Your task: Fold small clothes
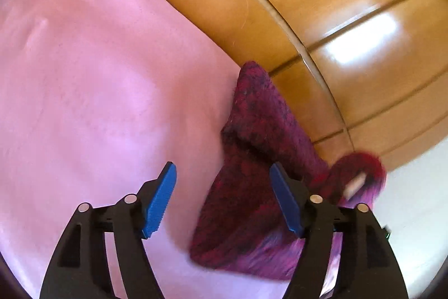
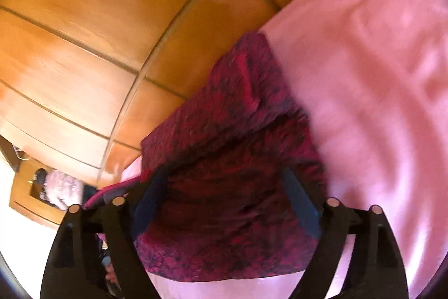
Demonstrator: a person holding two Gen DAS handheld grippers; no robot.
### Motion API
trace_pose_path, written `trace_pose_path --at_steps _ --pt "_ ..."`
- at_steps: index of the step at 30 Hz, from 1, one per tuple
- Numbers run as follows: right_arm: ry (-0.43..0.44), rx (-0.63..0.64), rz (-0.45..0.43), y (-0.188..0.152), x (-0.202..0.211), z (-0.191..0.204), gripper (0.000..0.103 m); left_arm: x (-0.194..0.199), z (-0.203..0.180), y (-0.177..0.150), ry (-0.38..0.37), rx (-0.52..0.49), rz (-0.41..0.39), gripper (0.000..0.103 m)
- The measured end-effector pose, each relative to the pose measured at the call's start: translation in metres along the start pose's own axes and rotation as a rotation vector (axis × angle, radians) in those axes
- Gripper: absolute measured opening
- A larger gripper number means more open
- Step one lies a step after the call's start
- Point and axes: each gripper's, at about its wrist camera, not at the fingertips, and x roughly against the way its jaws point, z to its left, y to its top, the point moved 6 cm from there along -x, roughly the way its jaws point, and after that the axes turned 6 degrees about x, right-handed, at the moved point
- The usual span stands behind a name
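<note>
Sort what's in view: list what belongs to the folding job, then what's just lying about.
Job:
- red-purple knit garment
- pink sheet under it
- left gripper, open
- right gripper, open

Lying about:
- wooden wardrobe doors
- pale bundle in a wooden cubby

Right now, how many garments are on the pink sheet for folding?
1. A dark red fuzzy knit garment lies at the edge of the pink sheet, beside the tiled floor, under the open right gripper. Others may lie outside both views.
</note>
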Motion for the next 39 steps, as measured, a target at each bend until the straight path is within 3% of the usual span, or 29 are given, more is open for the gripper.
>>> trace_pose_path --at_steps 3,6,8,12,14,16,17,19,21,27,39 --pt "-0.053 0.019 -0.015 -0.006 0.022 -0.013 0.085 0.009 0.008 -0.031 -0.014 -0.079 0.034 0.075" --pt "-0.095 0.098 0.009 -0.023 0.036 -0.020 0.086 0.007 0.009 -0.057 0.021 -0.183 0.057 0.075" --pt "-0.142 0.168 0.056 -0.039 0.030 -0.018 0.085 0.004 0.004 -0.066 0.016 -0.229 0.071 0.075" --pt "-0.213 0.314 0.123 -0.059 0.006 -0.005 0.072 -0.022 -0.018 -0.068 0.028 -0.334 0.068 0.075" --pt "-0.291 0.391 0.142 -0.064 -0.012 -0.001 0.069 -0.038 -0.024 -0.063 0.043 -0.351 0.070 0.075" --pt "-0.327 0.429 0.160 -0.067 -0.022 -0.003 0.062 -0.047 -0.026 -0.063 0.028 -0.346 0.100 0.062" --pt "-0.335 0.435 0.162 -0.068 -0.023 -0.002 0.058 -0.049 -0.027 -0.065 0.015 -0.342 0.131 0.047" --pt "-0.336 0.444 0.158 -0.068 -0.018 0.001 0.034 -0.050 -0.025 -0.067 0.036 -0.351 0.135 0.030" --pt "-0.330 0.446 0.155 -0.068 -0.011 0.004 0.028 -0.045 -0.023 -0.068 0.024 -0.333 0.140 0.019" --pt "-0.291 0.411 0.140 -0.072 0.008 0.014 0.024 -0.021 -0.023 -0.076 0.002 -0.341 0.133 0.011" --pt "-0.226 0.372 0.178 -0.077 0.025 0.020 0.023 0.014 -0.011 -0.099 -0.043 -0.305 0.166 0.010"
